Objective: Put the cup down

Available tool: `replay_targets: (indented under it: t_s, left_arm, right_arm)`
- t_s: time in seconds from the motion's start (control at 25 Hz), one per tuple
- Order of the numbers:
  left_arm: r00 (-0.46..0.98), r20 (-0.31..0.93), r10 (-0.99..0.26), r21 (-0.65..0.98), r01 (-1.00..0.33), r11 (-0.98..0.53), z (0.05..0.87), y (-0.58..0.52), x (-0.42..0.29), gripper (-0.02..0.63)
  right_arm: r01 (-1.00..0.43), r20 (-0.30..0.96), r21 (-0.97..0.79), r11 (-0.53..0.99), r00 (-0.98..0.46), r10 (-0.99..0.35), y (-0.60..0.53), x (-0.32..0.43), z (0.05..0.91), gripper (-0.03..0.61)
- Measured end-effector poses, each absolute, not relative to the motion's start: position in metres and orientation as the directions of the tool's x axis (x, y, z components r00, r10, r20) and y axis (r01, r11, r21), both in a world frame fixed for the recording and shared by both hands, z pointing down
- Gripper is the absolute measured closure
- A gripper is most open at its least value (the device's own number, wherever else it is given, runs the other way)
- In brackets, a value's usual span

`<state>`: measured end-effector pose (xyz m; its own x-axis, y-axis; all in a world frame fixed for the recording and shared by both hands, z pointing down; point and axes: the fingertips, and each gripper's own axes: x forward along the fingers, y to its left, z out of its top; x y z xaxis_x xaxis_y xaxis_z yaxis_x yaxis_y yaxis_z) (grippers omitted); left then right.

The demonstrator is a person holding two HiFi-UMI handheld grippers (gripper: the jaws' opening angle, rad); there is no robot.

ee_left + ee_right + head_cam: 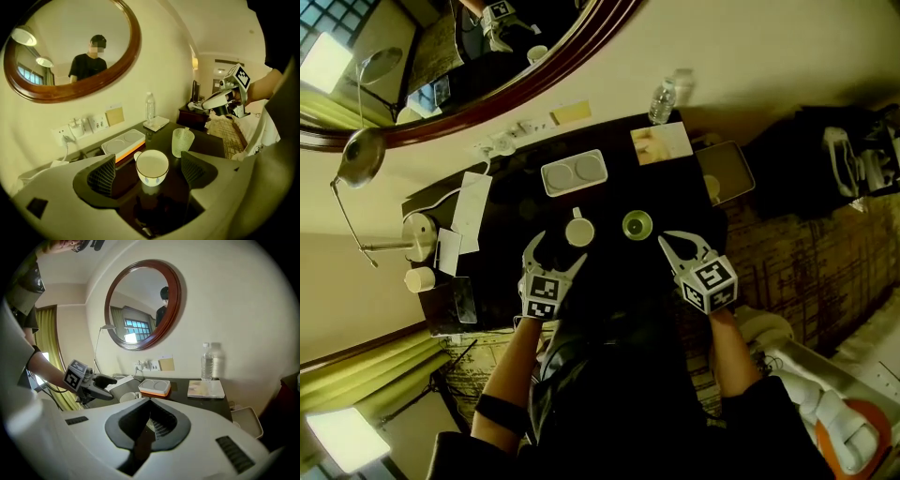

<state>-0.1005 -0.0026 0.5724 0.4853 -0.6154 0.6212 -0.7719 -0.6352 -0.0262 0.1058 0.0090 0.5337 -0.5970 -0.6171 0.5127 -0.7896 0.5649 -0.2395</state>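
Grid-padded L gripper (pixel 147 169), round glossy cup (pixel 152 164)

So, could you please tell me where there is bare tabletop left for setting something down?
Bare table lies in front of the cup and glass, and right of the glass this side of the booklet. The left end is crowded with papers and the lamp base; the tray fills the back.

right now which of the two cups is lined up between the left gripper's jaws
The white handled cup, standing untouched between the open jaws of the left gripper. The ribbed glass stands farther back, to the right.
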Motion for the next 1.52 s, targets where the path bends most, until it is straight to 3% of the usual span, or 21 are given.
replay_targets:
  t_s: [0.16, 0.24, 0.28, 0.36, 0.52, 1.08, 1.52]
  left_arm:
    - [0.475, 0.569, -0.672, -0.014, -0.811, -0.585, 0.522, -0.004, -0.108, 0.243]
    - [0.487, 0.534, -0.691, -0.006, -0.815, -0.579, 0.505, -0.005, -0.111, 0.347]
    - [0.496, 0.517, -0.698, -0.003, -0.814, -0.580, 0.499, -0.005, -0.113, 0.360]
    - [0.503, 0.483, -0.717, 0.010, -0.822, -0.570, 0.486, -0.005, -0.116, 0.481]
    - [0.494, 0.441, -0.749, 0.042, -0.845, -0.533, 0.464, 0.003, -0.122, 0.608]
    - [0.455, 0.414, -0.788, 0.150, -0.888, -0.434, 0.454, 0.031, -0.147, 0.614]
    - [0.473, 0.353, -0.807, 0.177, -0.881, -0.439, 0.446, 0.028, -0.146, 0.614]
  right_arm:
    - [-0.770, 0.508, -0.227, 0.597, -0.616, -0.601, 0.004, 0.103, 0.522, 0.566]
    - [-0.762, 0.503, -0.218, 0.610, -0.623, -0.598, 0.001, 0.102, 0.517, 0.566]
    - [-0.758, 0.501, -0.212, 0.616, -0.626, -0.598, -0.001, 0.102, 0.514, 0.566]
    - [-0.752, 0.496, -0.201, 0.628, -0.631, -0.597, -0.003, 0.100, 0.508, 0.566]
    - [-0.736, 0.493, -0.184, 0.651, -0.642, -0.587, -0.001, 0.094, 0.500, 0.566]
    - [-0.669, 0.470, -0.161, 0.725, -0.698, -0.540, 0.001, 0.061, 0.480, 0.566]
    - [-0.658, 0.438, -0.164, 0.735, -0.716, -0.544, 0.005, 0.062, 0.490, 0.557]
